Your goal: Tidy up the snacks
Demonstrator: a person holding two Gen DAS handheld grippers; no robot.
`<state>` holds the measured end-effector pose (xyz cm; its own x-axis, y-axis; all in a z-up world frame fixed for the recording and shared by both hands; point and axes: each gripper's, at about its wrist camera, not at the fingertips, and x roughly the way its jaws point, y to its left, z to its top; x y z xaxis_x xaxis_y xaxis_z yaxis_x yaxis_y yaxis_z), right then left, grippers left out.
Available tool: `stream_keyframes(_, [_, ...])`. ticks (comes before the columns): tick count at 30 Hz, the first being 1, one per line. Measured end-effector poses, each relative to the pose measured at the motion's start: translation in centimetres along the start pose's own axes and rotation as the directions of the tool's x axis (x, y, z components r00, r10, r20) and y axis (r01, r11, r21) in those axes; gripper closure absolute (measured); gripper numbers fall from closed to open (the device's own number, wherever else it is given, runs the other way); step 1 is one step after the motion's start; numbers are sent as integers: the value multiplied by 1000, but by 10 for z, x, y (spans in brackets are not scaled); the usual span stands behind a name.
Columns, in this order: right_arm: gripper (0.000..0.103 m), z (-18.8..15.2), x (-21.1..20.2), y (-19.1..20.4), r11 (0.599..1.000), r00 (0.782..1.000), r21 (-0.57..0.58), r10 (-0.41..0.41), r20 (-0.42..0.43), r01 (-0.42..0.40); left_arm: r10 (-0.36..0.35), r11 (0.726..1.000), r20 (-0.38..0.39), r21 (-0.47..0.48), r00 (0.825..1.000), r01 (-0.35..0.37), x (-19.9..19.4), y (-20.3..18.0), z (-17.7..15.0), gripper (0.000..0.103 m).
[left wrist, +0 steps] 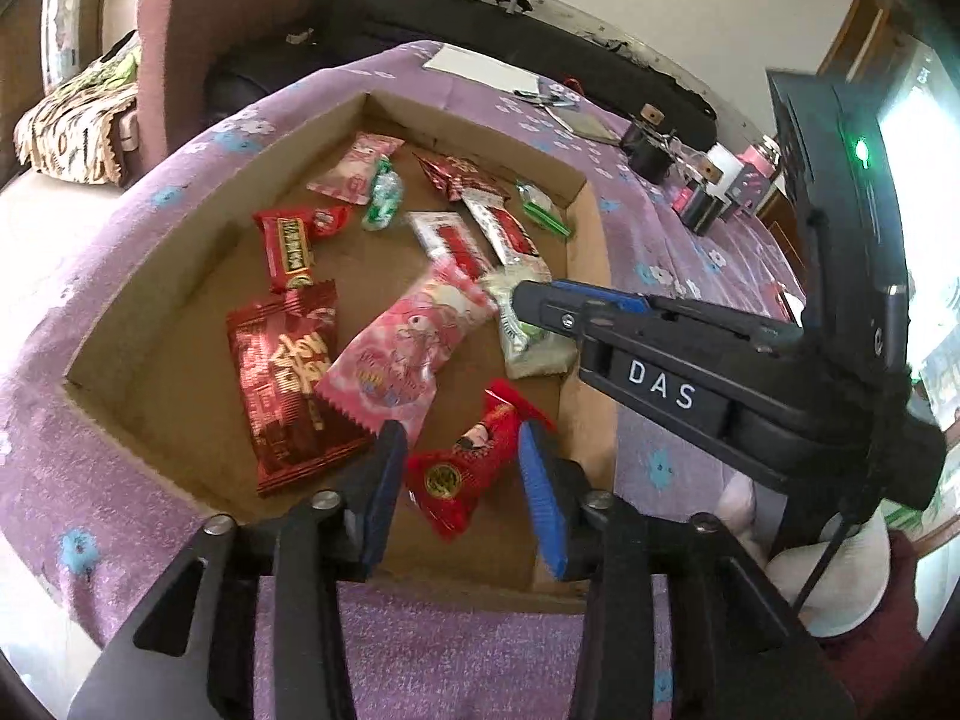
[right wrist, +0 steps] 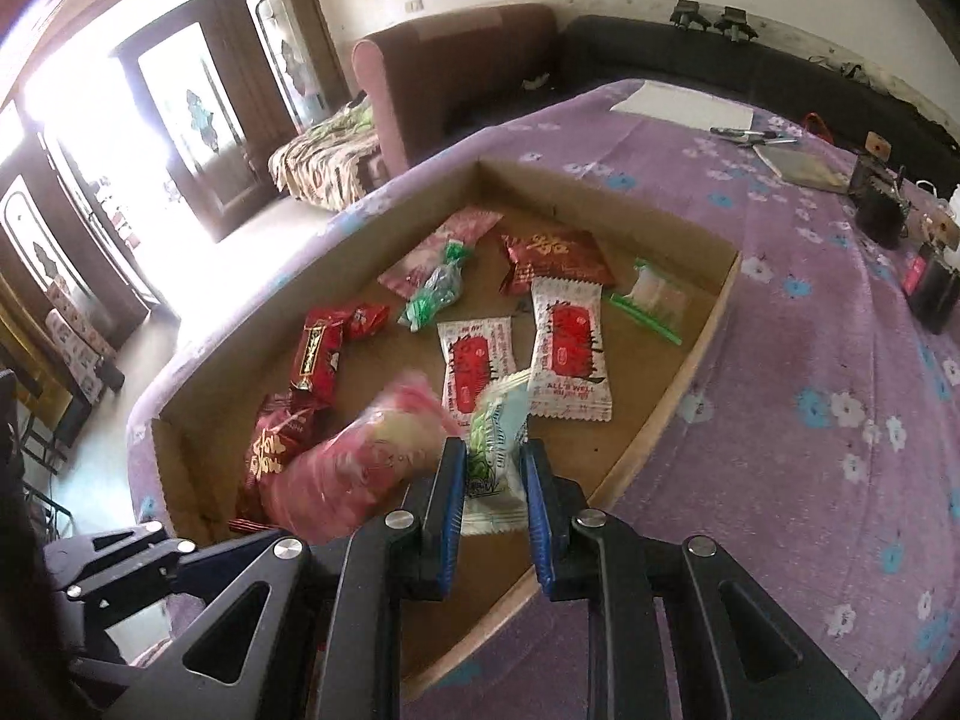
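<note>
A shallow cardboard box (left wrist: 174, 276) on the purple flowered cloth holds several snack packets. My left gripper (left wrist: 461, 441) hangs low over the box's near corner. It is open, and a red candy packet (left wrist: 465, 474) lies on the box floor between its blue pads. My right gripper (right wrist: 493, 449) is shut on a white-and-green packet (right wrist: 498, 438) just above the box floor. It reaches in from the right in the left wrist view (left wrist: 528, 306). A pink packet (left wrist: 408, 354) and a dark red packet (left wrist: 282, 384) lie beside it. Two white-and-red packets (right wrist: 570, 354) lie further in.
A red bar (left wrist: 288, 246), a green twisted candy (left wrist: 384, 198) and a green-edged clear bag (right wrist: 654, 300) lie deeper in the box. On the cloth (right wrist: 810, 360) behind are a white sheet (right wrist: 684, 102), pens, a notebook and dark jars (right wrist: 879, 204). A sofa (right wrist: 456, 60) stands beyond the table.
</note>
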<state>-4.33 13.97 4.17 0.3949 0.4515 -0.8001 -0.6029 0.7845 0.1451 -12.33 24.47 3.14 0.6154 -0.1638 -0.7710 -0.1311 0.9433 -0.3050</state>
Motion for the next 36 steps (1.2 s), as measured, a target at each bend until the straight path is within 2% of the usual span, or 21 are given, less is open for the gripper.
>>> stream_keyframes(2, [80,0,-4,-1,1000,1000,8,1,23,-1,4,1000,17,-8,1000,-4,-6,2,0,57])
stream_keyframes(4, [62,0,-14,-3,1000,999,18,0,54,-1,16,1000,33,-10,999,-16,-11,3,0,57])
stream_keyframes(5, [60,0,-20,-3,1000,997,19,-3,72,1,19,1000,42,-11,999,-18,-14,3,0,57])
stream_keyframes(11, [53,-10,-60,-8,998,984,44,-59,168,52,66,998,114,12,991,-68,-28,-6,-1,57])
stream_keyframes(14, [49,-19,-73,-18,993,977,99,-83,195,65,130,989,176,45,976,-140,-35,-17,-3,56])
stream_keyframes(15, [48,-24,-78,-23,990,974,126,-88,207,62,155,984,200,53,967,-169,-38,-20,-4,51])
stream_keyframes(16, [47,-27,-81,-27,988,972,145,-91,215,60,191,976,235,56,953,-210,-42,-24,-6,39])
stream_keyframes(17, [46,-32,-84,-30,985,970,163,-97,221,61,217,970,264,51,940,-238,-45,-25,-6,32])
stream_keyframes(18, [44,-37,-88,-33,981,967,181,-109,229,68,253,959,314,40,915,-279,-52,-28,-8,25])
stream_keyframes(19, [44,-43,-92,-35,977,963,198,-123,239,76,271,953,346,33,898,-300,-56,-30,-9,20])
stream_keyframes(20, [44,-48,-95,-36,974,960,210,-134,246,82,292,944,395,25,871,-328,-63,-33,-11,20])
stream_keyframes(22, [39,-59,-101,-37,969,954,231,-150,259,90,318,930,461,16,829,-366,-73,-36,-13,16])
stream_keyframes(23, [38,-62,-103,-36,968,953,234,-155,262,93,327,925,482,15,813,-381,-76,-38,-14,14])
stream_keyframes(24, [36,-67,-105,-34,967,950,236,-163,267,100,329,922,493,17,806,-387,-77,-40,-14,12])
stream_keyframes(26, [35,-72,-105,-30,967,948,230,-171,267,110,326,923,487,23,810,-385,-77,-41,-12,12])
stream_keyframes(32, [30,-87,-106,-14,972,946,187,-188,262,142,351,918,377,42,857,-394,-56,-45,-9,12])
stream_keyframes(36, [29,-92,-105,-10,973,947,165,-199,253,161,360,916,324,54,875,-396,-47,-49,-11,12])
